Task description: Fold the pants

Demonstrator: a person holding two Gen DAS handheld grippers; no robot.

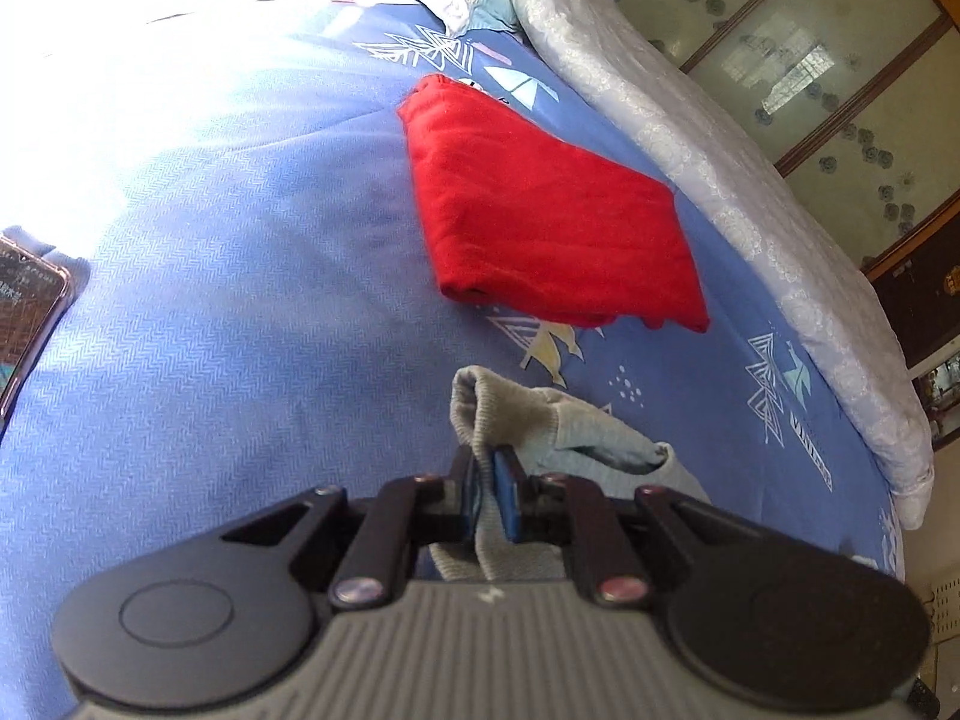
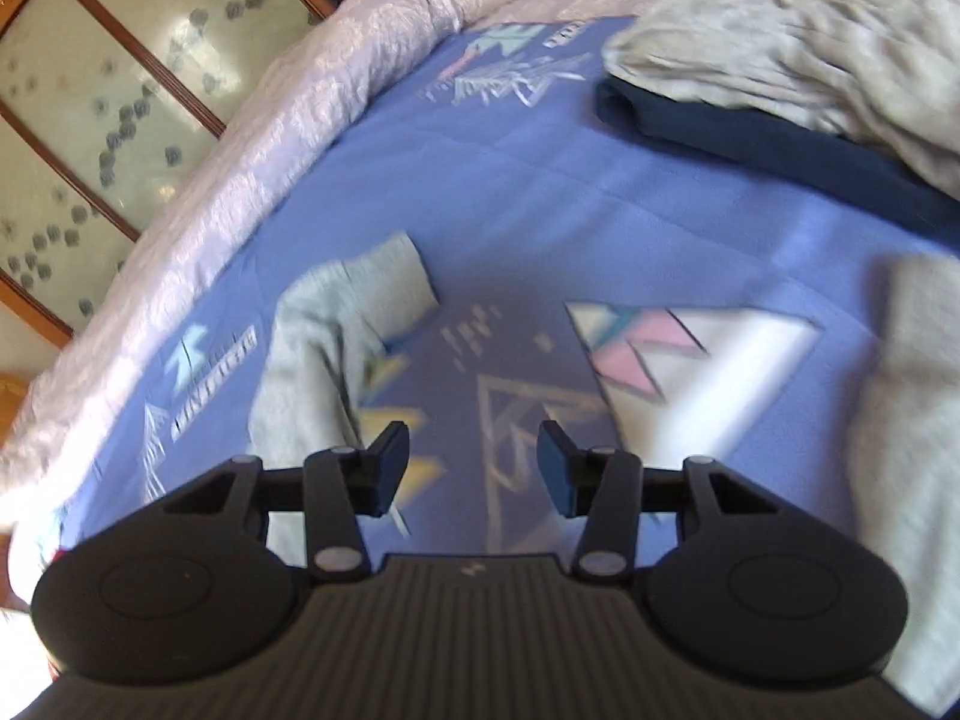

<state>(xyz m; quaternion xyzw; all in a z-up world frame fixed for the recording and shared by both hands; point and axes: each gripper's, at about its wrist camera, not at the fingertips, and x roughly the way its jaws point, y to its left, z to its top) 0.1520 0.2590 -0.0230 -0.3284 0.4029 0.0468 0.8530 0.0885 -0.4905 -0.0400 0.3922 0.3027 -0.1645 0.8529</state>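
Left gripper (image 1: 487, 495) clamped on grey pants (image 1: 510, 414) cuff; right gripper (image 2: 473, 468) wide, empty, the other cuffed leg (image 2: 336, 336) running toward 11 o'clock, nearer this hand

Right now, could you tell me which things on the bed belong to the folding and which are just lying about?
In the job:
grey pants, cuff pinched in left claw
right claw, open

Lying about:
folded red garment
phone
navy garment

Blue patterned bedspread (image 1: 240, 300), folded red garment (image 1: 540, 222) lying flat, grey pants (image 2: 324, 348) (crumpled), phone (image 1: 27, 306) at edge
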